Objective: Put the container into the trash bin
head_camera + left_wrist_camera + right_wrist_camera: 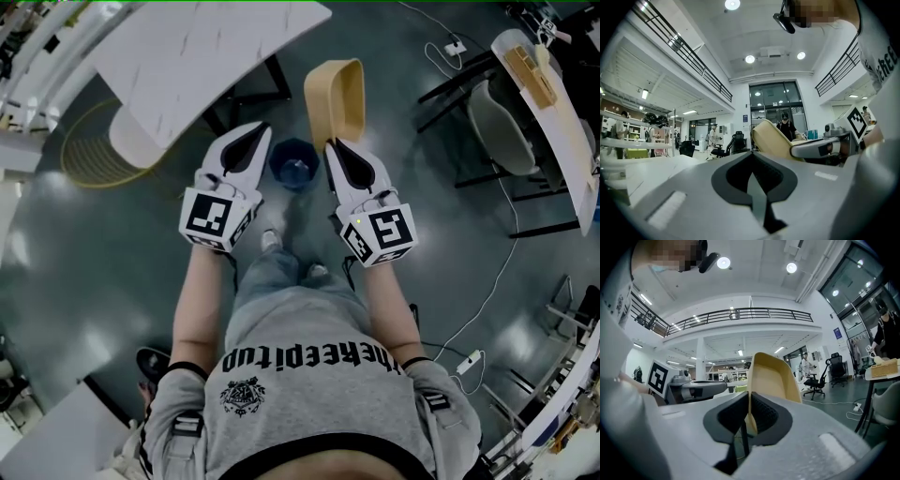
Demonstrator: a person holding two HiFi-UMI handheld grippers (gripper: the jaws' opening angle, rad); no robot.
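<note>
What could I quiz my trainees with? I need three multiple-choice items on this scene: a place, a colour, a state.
1. In the head view, where is the bin?
A. between the left claw and right claw
B. left of both claws
C. right of both claws

2. What colour is the container?
A. red
B. tan
C. green

3. What state is the left claw in?
A. wide open
B. shut on the container
C. shut, empty

Key:
1 A, the bin shows in the gap between the claws.
2 B, its walls are tan in every view.
3 C, its own view shows the jaws together with nothing between.
</note>
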